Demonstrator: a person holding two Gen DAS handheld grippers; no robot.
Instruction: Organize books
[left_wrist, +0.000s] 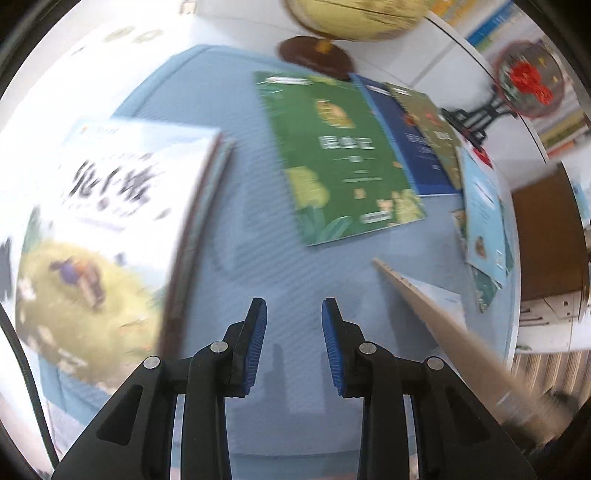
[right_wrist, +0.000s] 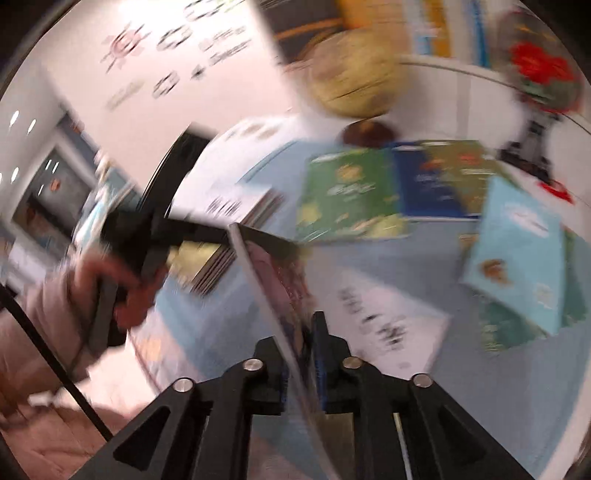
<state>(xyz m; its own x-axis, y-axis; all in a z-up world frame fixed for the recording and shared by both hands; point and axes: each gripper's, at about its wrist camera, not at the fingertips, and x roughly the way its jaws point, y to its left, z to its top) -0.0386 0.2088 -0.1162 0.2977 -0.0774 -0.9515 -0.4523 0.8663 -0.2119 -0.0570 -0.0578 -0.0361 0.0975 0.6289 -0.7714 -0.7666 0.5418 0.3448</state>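
My left gripper (left_wrist: 293, 314) is open and empty above the blue mat (left_wrist: 258, 280). To its left a stack of books (left_wrist: 110, 206) with a white cover on top lies on the mat. A green book (left_wrist: 340, 155) lies ahead, overlapping a dark blue book (left_wrist: 406, 147) and an olive book (left_wrist: 432, 125). Light blue books (left_wrist: 484, 218) lie at the right. My right gripper (right_wrist: 301, 332) is shut on a thin book (right_wrist: 273, 295), held on edge above the mat; its edge also shows in the left wrist view (left_wrist: 454, 332). Both views are blurred.
A yellow globe on a brown base (left_wrist: 317, 55) stands behind the books. A black stand with a red ornament (left_wrist: 524, 81) is at the back right. A white shelf with books (left_wrist: 561, 133) runs behind. The person's left hand (right_wrist: 122, 295) shows at left.
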